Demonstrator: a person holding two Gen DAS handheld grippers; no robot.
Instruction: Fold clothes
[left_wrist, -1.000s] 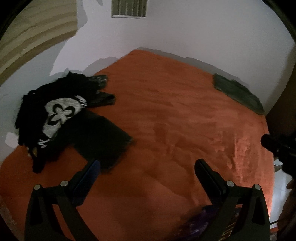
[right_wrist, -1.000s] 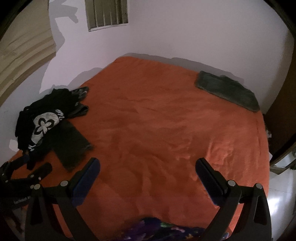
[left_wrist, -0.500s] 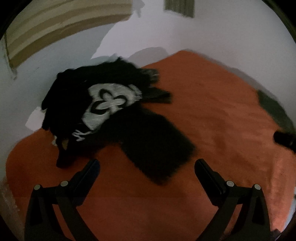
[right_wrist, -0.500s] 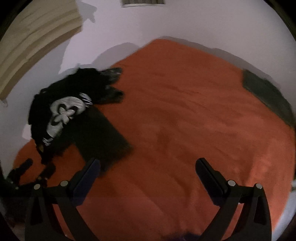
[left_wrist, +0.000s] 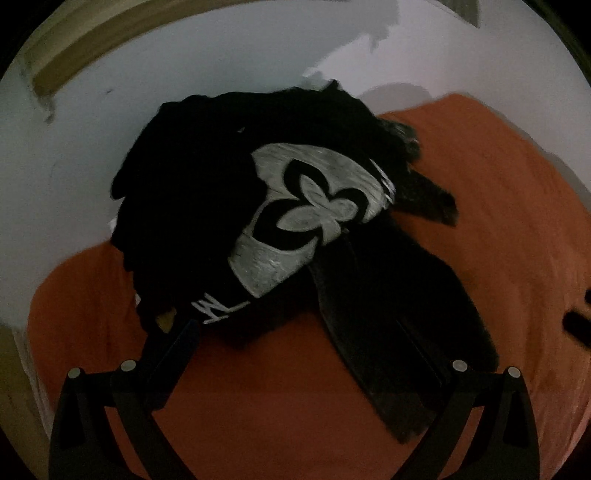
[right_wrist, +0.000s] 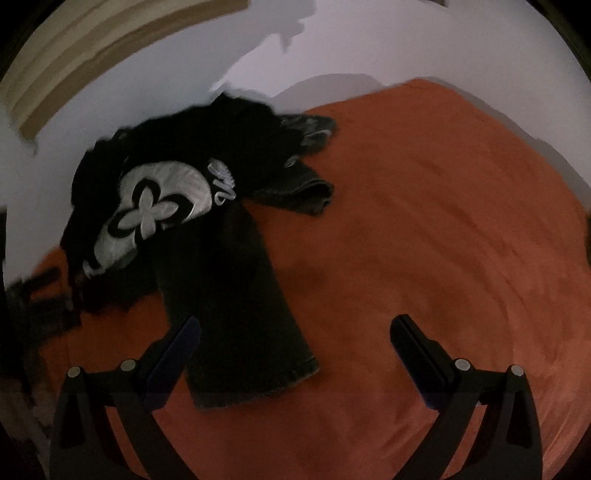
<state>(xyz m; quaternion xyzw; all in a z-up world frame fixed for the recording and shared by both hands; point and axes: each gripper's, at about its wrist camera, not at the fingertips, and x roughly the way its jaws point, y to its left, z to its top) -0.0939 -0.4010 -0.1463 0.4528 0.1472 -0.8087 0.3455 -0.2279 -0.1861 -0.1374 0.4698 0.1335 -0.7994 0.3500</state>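
One black clothes heap (left_wrist: 207, 192), crumpled, white flower print (left_wrist: 314, 210).

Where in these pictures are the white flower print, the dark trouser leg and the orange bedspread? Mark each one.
White flower print (left_wrist: 314, 212), left wrist view, centre of the petals.
Dark trouser leg (right_wrist: 236, 317), right wrist view, mid-length of the leg.
Orange bedspread (right_wrist: 424, 229), right wrist view, bare stretch right of the clothes.
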